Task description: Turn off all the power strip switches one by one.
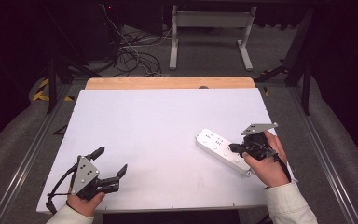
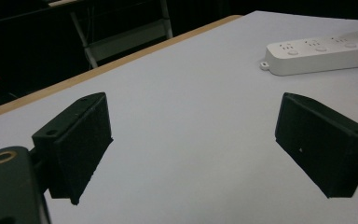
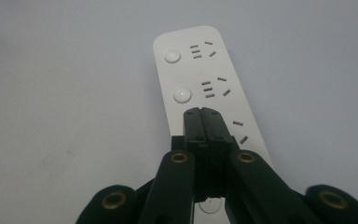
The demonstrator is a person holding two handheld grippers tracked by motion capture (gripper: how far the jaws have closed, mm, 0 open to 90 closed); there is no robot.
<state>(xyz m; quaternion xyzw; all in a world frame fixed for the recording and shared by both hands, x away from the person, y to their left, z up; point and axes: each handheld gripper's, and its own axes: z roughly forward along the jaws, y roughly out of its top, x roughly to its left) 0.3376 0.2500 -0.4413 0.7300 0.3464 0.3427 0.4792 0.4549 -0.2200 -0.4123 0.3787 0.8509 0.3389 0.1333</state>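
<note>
High view: white power strip [image 1: 222, 150] lying slantwise at right of table [image 1: 158, 140], right claw [image 1: 234, 148] over it; left claw [image 1: 110, 162] spread wide, well apart. Right gripper view: jaws pressed together, empty, above third socket, two round buttons ahead.

I see a bright white table [image 1: 158, 140] in the high view, lit from above. The room around it is very dark, almost black. Shadows on the table are soft and faint. The picture is a bit grainy and curves at the edges. In the left gripper view the black pads [image 2: 81, 144] up close look fuzzy. In the right gripper view the light is dimmer and grey, and the power strip [image 3: 200, 74] looks fairly sharp.
</note>
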